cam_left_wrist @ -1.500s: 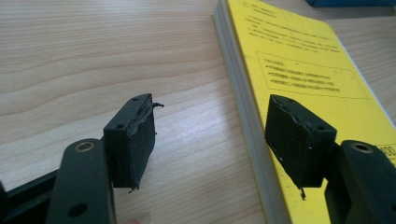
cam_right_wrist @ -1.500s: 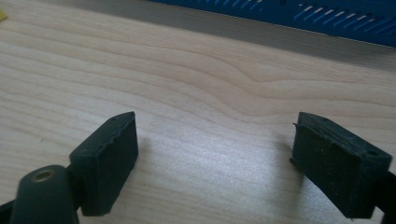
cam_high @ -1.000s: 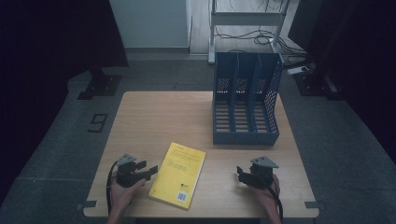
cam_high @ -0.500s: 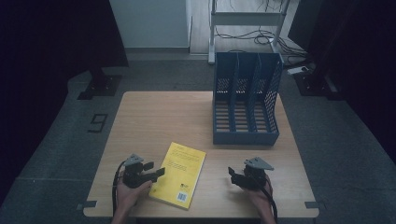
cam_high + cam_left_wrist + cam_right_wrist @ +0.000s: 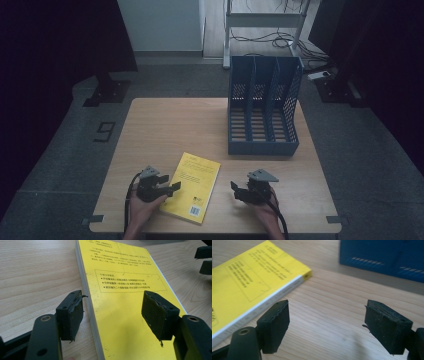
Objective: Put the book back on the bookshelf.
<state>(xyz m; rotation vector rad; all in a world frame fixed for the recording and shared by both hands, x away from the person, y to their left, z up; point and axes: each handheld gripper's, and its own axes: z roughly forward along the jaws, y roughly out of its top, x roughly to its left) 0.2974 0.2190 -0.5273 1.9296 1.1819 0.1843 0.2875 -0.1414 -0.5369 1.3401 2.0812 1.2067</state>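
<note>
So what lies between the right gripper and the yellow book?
Only bare wooden table: in the right gripper view, the open right gripper faces empty tabletop, with the yellow book lying flat off to one side, untouched.

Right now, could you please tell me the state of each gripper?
Left gripper: open, jaws astride the yellow book's edge, not gripping.
Right gripper: open, holding nothing, above the table.
</note>
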